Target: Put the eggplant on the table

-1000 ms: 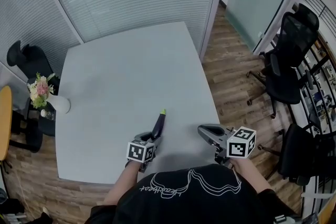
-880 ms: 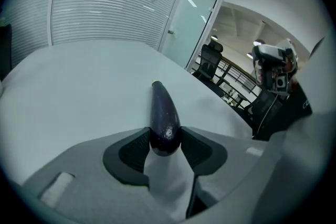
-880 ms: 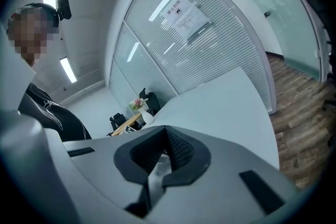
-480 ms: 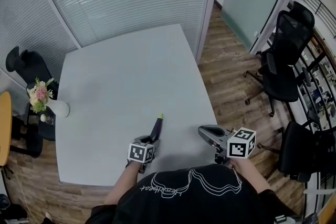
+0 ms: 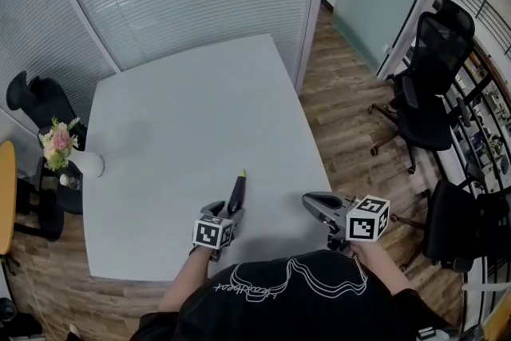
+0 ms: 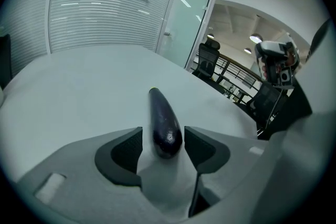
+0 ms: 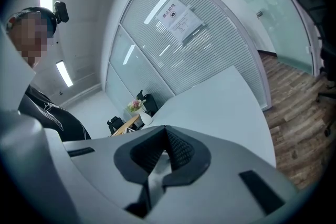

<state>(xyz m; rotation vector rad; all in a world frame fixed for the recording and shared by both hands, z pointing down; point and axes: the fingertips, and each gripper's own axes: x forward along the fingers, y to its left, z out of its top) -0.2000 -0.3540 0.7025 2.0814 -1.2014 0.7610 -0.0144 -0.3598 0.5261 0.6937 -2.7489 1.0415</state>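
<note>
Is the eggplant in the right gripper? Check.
No, the right gripper is shut, empty; the eggplant lies between the left gripper's opening jaws.

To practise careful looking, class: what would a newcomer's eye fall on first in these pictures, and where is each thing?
A dark purple eggplant lies on the pale grey table near its front edge, between the fingers of the left gripper, which are opening clear of it. The right gripper is shut and empty by the table's front right corner. A vase of flowers stands at the left edge.
</note>
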